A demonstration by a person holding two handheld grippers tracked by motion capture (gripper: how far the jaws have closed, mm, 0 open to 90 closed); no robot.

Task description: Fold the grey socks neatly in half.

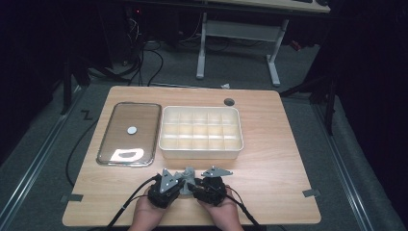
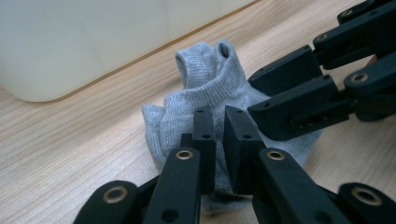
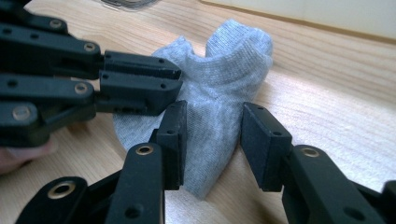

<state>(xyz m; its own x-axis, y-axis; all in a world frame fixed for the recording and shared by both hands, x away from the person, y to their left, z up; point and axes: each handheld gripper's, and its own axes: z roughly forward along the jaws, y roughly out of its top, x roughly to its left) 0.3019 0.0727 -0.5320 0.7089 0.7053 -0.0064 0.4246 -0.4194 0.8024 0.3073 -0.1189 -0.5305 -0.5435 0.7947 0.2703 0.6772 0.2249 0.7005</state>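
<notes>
A small grey sock [image 1: 188, 173] lies crumpled on the wooden table near its front edge, between my two grippers. In the left gripper view the sock [image 2: 205, 79] bunches up beyond my left gripper [image 2: 219, 135], whose jaws are pinched almost together on its fabric. My right gripper [image 2: 254, 95] reaches in from the right onto the same sock. In the right gripper view the sock [image 3: 224, 70] stands as a raised fold between the spread jaws of my right gripper [image 3: 212, 119], while my left gripper [image 3: 175, 79] grips it from the left. From above, the left gripper [image 1: 182, 182] and right gripper [image 1: 195, 183] meet tip to tip.
A white box [image 1: 200, 151] divided into several compartments stands just beyond the sock. A metal tray with a clear lid [image 1: 155, 130] lies to its left. A round grey cap [image 1: 229, 101] sits near the table's far edge. Bare wood extends to the right.
</notes>
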